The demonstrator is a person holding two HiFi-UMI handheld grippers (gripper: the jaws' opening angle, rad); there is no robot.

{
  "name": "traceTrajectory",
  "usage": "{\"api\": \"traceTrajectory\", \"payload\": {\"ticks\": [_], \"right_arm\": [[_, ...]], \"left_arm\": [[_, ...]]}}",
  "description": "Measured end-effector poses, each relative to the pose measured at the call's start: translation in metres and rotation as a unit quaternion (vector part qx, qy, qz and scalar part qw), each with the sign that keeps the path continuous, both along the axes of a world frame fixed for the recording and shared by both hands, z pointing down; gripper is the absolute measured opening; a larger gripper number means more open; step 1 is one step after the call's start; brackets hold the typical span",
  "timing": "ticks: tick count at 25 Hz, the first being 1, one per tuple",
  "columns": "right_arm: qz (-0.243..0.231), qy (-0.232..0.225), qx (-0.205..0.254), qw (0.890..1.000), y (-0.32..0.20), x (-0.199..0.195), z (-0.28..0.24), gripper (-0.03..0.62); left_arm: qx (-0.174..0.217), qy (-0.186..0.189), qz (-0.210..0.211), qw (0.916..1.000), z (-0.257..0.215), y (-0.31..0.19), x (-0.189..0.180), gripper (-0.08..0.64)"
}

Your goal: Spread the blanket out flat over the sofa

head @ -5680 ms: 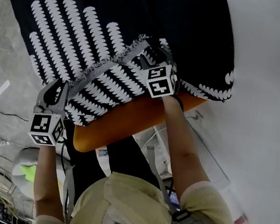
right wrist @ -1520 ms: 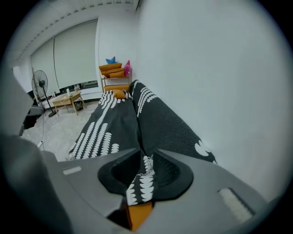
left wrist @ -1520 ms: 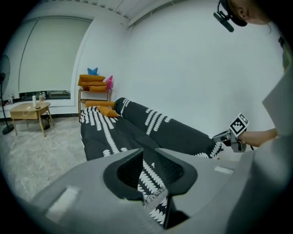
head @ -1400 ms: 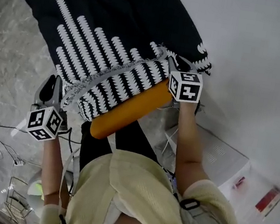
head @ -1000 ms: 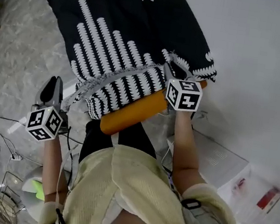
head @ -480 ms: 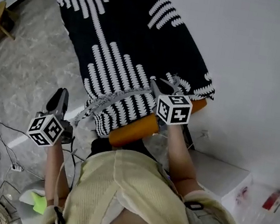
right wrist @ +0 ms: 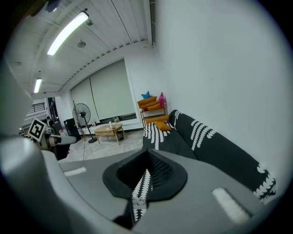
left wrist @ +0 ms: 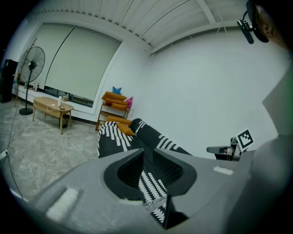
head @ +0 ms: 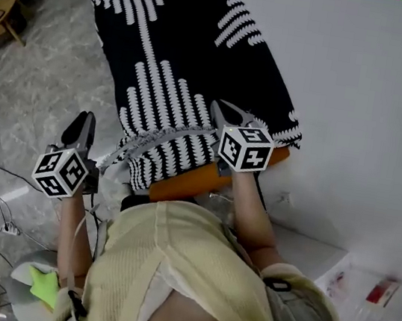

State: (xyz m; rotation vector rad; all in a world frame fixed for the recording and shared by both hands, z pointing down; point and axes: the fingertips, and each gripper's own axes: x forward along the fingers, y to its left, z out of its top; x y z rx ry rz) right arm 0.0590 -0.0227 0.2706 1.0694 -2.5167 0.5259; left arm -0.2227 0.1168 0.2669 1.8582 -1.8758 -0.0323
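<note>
A: So, where is the blanket (head: 181, 47)?
B: Draped along the sofa (head: 190, 181), with its fringed edge (head: 163, 139) at the near end.
A: And the grippers?
B: The left gripper (head: 84, 121) is clamped on that edge near the sofa's front edge. The right gripper (head: 218, 107), jaws just closed, pinches it toward the back edge.

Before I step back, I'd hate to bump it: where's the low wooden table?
Left gripper view, far left: low wooden table stands by the window wall, between the standing fan and the orange-cushioned rack.
</note>
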Motion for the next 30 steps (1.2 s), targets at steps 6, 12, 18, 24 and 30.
{"api": "traceTrajectory", "payload": {"ticks": [6,12,18,24,30], "right_arm": [[-0.035,-0.004,-0.001,0.999,0.008,-0.019,0.002,0.005],[-0.049,-0.009,-0.002,0.999,0.01,-0.032,0.006,0.005],[-0.052,-0.017,-0.008,0.998,0.009,-0.033,0.008,0.005],[-0.049,-0.026,-0.017,0.998,0.008,-0.032,0.01,0.005],[-0.049,-0.027,-0.037,0.998,0.003,-0.011,0.019,0.005]], "left_arm": [[-0.009,-0.008,-0.015,0.9998,0.001,0.005,0.001,0.058],[-0.014,-0.016,-0.029,0.9994,-0.004,0.011,-0.005,0.055],[-0.018,-0.023,-0.039,0.9988,-0.004,0.016,-0.007,0.055],[-0.022,-0.02,-0.042,0.9987,0.0,0.015,-0.006,0.055],[-0.026,-0.025,-0.046,0.9983,0.0,0.01,0.012,0.055]]}}
